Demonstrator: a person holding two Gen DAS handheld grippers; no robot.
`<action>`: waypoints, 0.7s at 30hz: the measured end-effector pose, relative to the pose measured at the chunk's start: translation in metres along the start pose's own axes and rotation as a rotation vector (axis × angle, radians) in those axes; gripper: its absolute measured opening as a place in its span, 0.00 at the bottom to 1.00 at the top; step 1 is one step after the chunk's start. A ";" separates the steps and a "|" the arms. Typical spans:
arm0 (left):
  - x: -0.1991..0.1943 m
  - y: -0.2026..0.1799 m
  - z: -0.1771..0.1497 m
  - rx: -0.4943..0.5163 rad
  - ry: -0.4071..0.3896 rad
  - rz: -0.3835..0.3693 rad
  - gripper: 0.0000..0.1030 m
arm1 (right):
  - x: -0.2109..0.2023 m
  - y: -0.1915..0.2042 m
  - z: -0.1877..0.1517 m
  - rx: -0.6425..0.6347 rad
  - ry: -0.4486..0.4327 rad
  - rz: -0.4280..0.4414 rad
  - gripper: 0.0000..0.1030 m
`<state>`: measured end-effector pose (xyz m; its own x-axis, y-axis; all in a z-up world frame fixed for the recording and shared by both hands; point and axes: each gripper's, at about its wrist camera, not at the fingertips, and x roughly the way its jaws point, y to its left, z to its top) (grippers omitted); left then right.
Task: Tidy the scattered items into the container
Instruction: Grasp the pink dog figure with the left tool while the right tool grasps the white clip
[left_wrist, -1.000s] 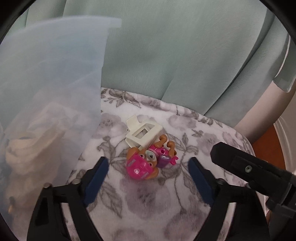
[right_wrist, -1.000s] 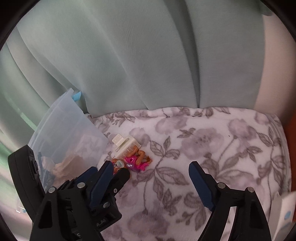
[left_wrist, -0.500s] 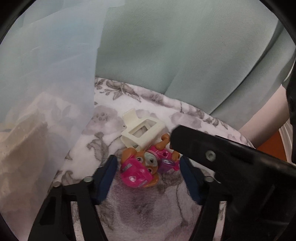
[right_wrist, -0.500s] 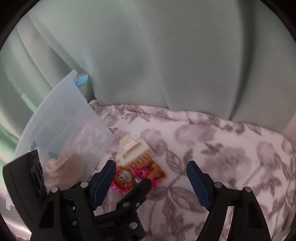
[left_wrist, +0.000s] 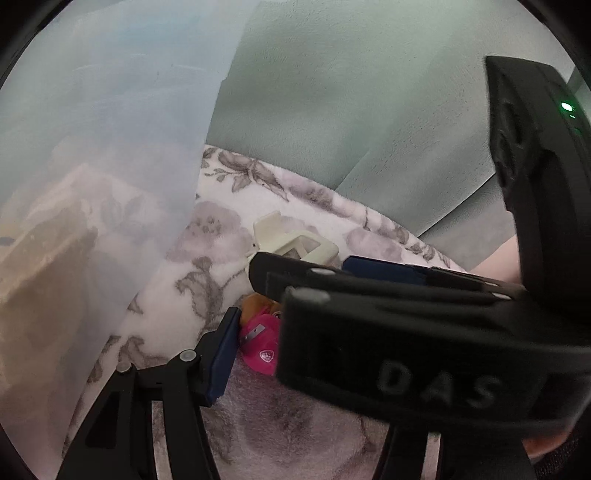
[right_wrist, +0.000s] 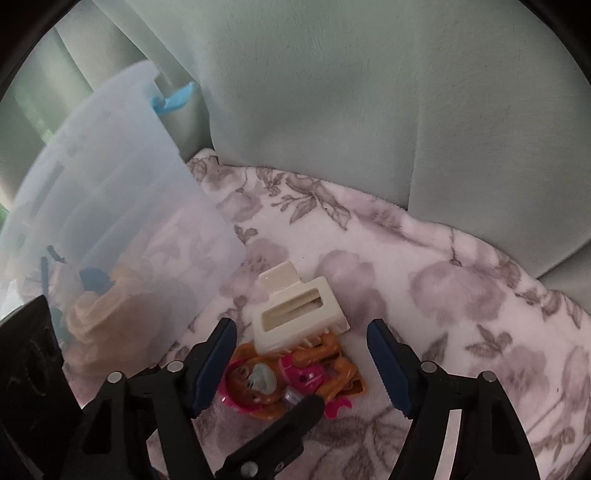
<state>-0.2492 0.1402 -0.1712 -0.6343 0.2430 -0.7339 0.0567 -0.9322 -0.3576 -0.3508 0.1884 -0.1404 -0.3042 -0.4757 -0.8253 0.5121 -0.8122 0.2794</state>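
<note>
A pink and orange puppy toy (right_wrist: 284, 380) lies on the floral blanket (right_wrist: 443, 295), touching a cream hair claw clip (right_wrist: 295, 314) just behind it. My right gripper (right_wrist: 301, 363) is open, its jaws on either side of the toy and clip. In the left wrist view the toy (left_wrist: 260, 341) sits against my left blue finger (left_wrist: 221, 358). The right gripper's black body crosses that view and hides my left gripper's other finger. The translucent plastic container (right_wrist: 110, 229) stands at left, with beige items inside.
A pale green curtain (right_wrist: 332, 92) hangs behind the blanket. The container wall (left_wrist: 92, 184) fills the left of the left wrist view. A blue clip (right_wrist: 177, 98) shows at the container's rim.
Both grippers have moved in on the toy. The right gripper now straddles the toy and clip and blocks more of the left wrist view. The left finger has come up against the toy.
</note>
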 end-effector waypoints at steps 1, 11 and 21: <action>0.000 0.001 0.000 0.001 0.000 -0.002 0.59 | 0.003 0.000 0.001 -0.008 0.009 -0.004 0.71; 0.001 0.003 -0.001 0.002 -0.002 -0.030 0.59 | 0.007 -0.006 0.006 0.008 -0.005 -0.012 0.61; 0.003 -0.001 -0.001 0.026 -0.003 -0.025 0.59 | -0.029 -0.036 0.001 0.156 -0.131 -0.055 0.61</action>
<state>-0.2506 0.1421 -0.1732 -0.6373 0.2658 -0.7233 0.0207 -0.9324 -0.3608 -0.3616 0.2311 -0.1264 -0.4351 -0.4611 -0.7734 0.3641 -0.8757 0.3172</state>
